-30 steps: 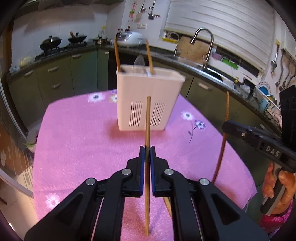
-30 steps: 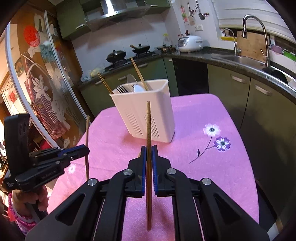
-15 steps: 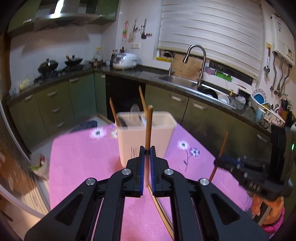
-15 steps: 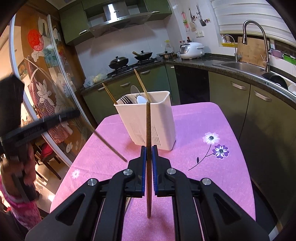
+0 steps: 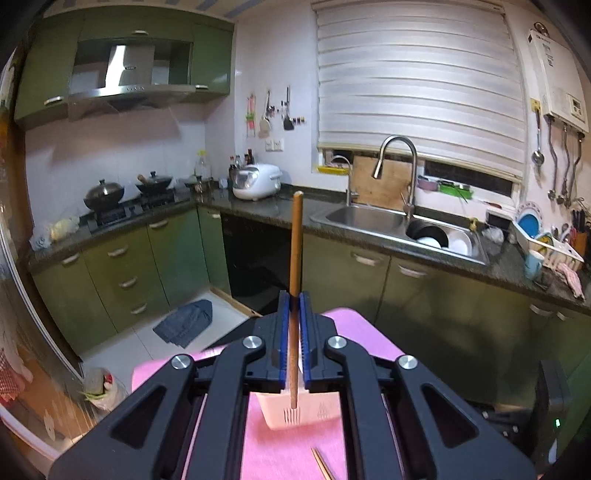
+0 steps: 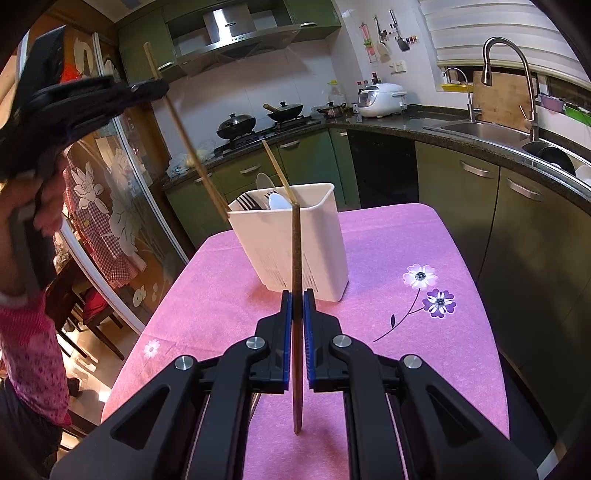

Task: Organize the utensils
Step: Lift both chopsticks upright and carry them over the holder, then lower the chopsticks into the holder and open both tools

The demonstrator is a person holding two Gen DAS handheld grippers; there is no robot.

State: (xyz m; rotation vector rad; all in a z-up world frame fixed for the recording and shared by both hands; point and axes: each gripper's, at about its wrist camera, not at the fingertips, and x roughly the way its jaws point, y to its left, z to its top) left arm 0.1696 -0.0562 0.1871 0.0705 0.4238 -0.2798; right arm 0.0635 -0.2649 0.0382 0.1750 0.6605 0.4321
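Squeezing tight on one brown wooden chopstick (image 5: 295, 258) is the left gripper (image 5: 294, 295), high over the white plastic utensil holder (image 6: 291, 240), while the right gripper (image 6: 297, 295) pinches another dark wooden chopstick (image 6: 296, 258).

A white rice cooker (image 5: 256, 181) stands on the dark counter; two lidded woks (image 6: 236, 125) sit on the stove near the steel sink (image 5: 373, 218).

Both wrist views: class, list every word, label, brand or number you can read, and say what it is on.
None can be read.
Water heater: dark mark at its top and a control panel, too small to read.
Range hood: small mark on its chimney, blurred.
Rice cooker: no legible label.
White utensil holder: only vent slots, no text.
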